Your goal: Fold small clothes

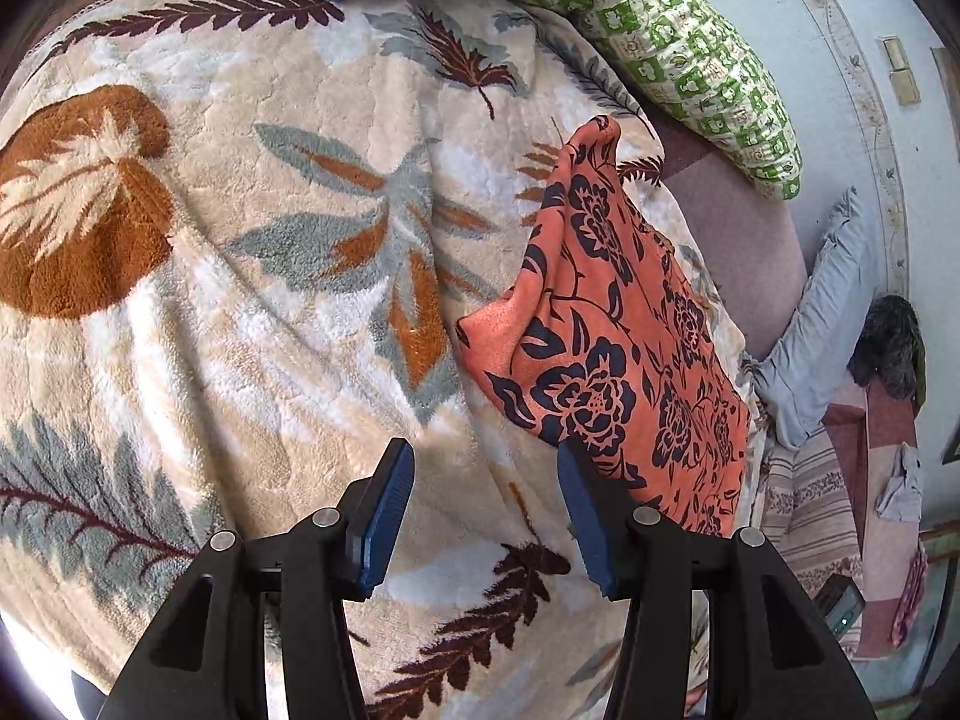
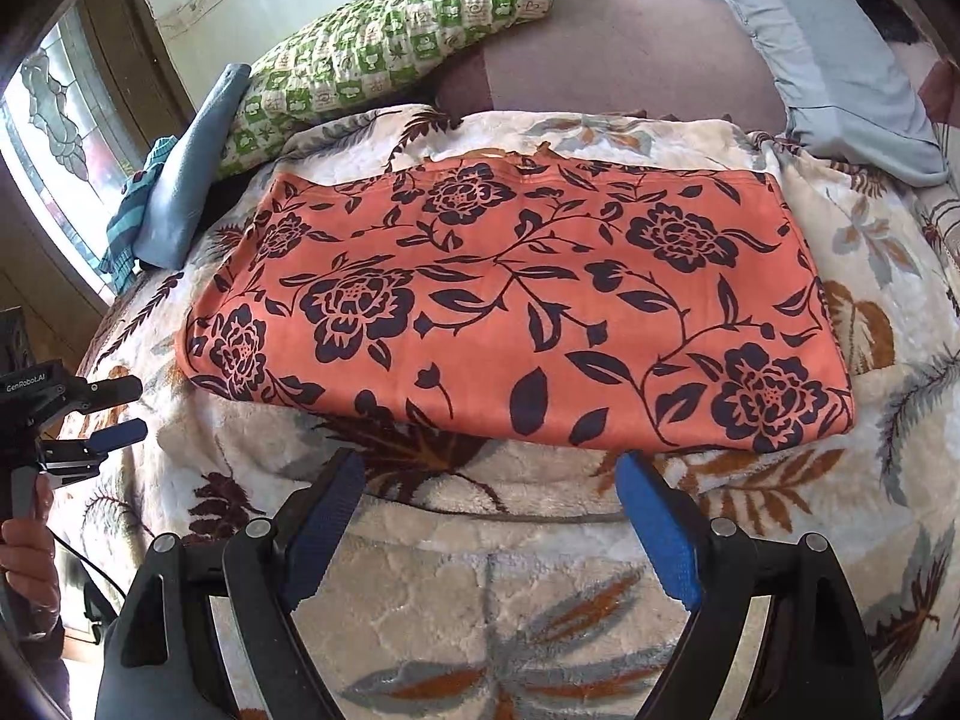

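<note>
Surface: a leaf-patterned plush blanket [image 2: 480, 576] is covering the bed.
Room: a green checked pillow [image 2: 390, 36] is leaning behind.
Garment: the orange floral cloth [image 2: 516, 300] is lying flat on the blanket.
Left gripper [image 1: 486, 516]: fingers are gaping wide, holding nothing.
Right gripper [image 2: 486, 528]: fingers are spreading wide, empty, near the cloth's edge.

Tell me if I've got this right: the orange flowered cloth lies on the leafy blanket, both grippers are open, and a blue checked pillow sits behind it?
Nearly. The pillow is green checked, not blue, as the right wrist view shows. The rest holds: the orange flowered cloth lies on the leafy blanket, and the left gripper and right gripper are both open.

Bright daylight, soft shadows, fisheye-warped edges, corners perhaps blurred
</note>
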The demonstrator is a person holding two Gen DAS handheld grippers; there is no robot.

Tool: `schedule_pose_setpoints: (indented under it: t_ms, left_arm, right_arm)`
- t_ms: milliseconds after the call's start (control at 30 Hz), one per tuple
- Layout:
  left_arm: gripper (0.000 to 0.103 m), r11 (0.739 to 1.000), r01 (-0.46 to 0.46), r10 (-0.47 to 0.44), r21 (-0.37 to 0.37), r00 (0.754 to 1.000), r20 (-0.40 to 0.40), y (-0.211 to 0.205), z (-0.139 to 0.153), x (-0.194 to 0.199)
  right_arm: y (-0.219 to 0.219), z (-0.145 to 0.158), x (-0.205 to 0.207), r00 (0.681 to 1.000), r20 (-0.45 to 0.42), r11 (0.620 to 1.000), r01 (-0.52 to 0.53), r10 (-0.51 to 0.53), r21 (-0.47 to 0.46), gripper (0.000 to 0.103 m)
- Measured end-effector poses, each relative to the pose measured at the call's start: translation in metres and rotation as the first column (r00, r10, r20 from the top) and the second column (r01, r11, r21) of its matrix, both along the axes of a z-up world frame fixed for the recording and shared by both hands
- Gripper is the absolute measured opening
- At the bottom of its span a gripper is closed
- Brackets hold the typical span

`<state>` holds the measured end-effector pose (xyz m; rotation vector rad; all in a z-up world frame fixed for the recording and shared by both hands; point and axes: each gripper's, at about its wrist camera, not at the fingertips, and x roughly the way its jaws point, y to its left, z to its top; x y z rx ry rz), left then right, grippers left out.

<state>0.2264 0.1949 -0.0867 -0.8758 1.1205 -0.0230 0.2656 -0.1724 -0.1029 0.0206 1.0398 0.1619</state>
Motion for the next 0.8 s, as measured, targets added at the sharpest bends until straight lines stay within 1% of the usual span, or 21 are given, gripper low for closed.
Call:
schedule_pose_setpoints:
  t_ms: [100, 200, 267, 433, 567, 800]
  left_arm:
    - [0.049, 1.0, -0.009, 0.009, -0.012, 1.0, -0.009, 0.005, -0.005, 0.007]
    - [0.049, 0.999, -0.014, 0.013, -0.041, 1.0, -0.013, 0.01, -0.01, 0.017]
    - [0.05, 0.999, -0.005, 0.004, -0.044, 1.0, -0.018, 0.013, -0.011, 0.027]
    - [0.05, 0.999, 0.007, -0.007, -0.037, 1.0, 0.002, 0.021, -0.004, 0.057]
    - [0.05, 0.999, 0.03, -0.03, -0.02, 1.0, -0.003, 0.027, -0.002, 0.086]
    - [0.05, 0.997, 0.057, -0.057, -0.044, 0.998, -0.021, 0.029, -0.014, 0.141]
  right_arm:
    - [0.016, -0.003, 0.003, 0.999, 0.003, 0.999, -0.042, 0.042, -0.029, 0.087]
    - [0.039, -0.007, 0.004, 0.994, 0.009, 0.991, -0.111, 0.112, -0.072, 0.087]
    - [0.057, -0.011, 0.006, 0.986, 0.013, 0.981, -0.161, 0.164, -0.106, 0.087]
    - [0.106, -0.02, 0.014, 0.96, 0.031, 0.947, -0.269, 0.279, -0.176, 0.087]
    - [0.138, -0.032, 0.025, 0.938, 0.025, 0.916, -0.333, 0.347, -0.225, 0.087]
    - [0.174, -0.052, 0.029, 0.904, 0.036, 0.848, -0.386, 0.427, -0.364, 0.087]
